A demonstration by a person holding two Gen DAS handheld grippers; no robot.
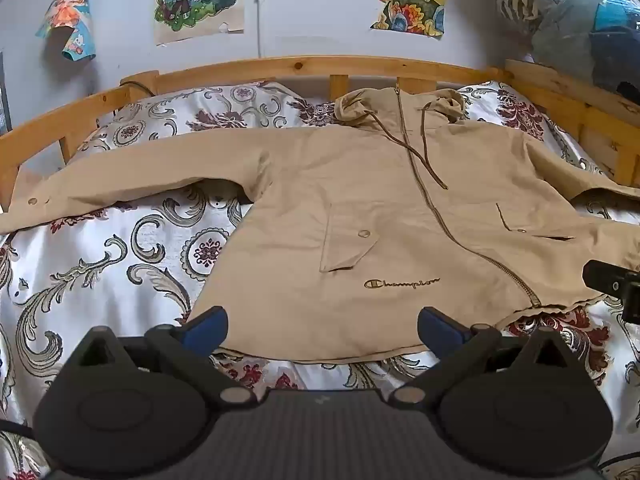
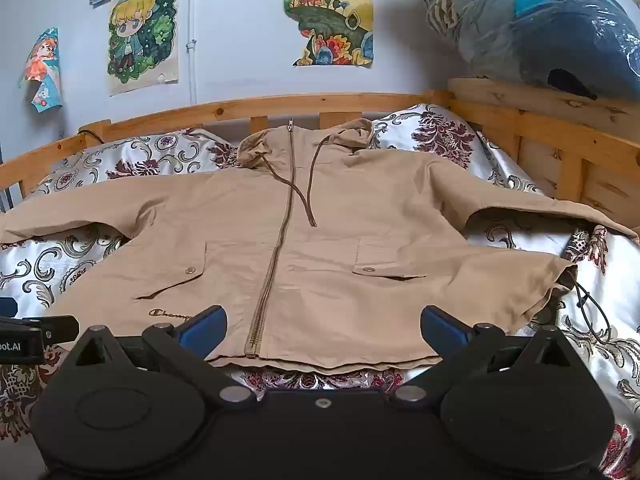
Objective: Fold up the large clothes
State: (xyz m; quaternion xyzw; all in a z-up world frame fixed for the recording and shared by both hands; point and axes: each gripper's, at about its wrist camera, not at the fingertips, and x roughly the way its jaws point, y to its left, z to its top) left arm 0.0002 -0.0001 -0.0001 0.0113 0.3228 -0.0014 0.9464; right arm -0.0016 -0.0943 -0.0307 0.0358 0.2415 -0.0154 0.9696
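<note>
A tan hooded zip jacket [image 1: 360, 208] [image 2: 328, 248] lies front up and spread flat on the bed, sleeves stretched out to both sides, hood toward the headboard. Its zip is closed, and two drawcords trail down the chest. My left gripper [image 1: 322, 326] hovers open just above the hem on the jacket's logo side, nothing between its blue pads [image 1: 206, 326]. My right gripper [image 2: 324, 326] is open too, over the hem near the zip's lower end, empty. Each gripper's body shows at the edge of the other's view.
The bed has a floral satin cover [image 1: 120, 264] and a wooden rail [image 1: 304, 65] around the far side and right side [image 2: 560, 144]. Posters [image 2: 328, 12] hang on the wall. Plastic-wrapped bundles [image 2: 540, 24] sit on the right rail.
</note>
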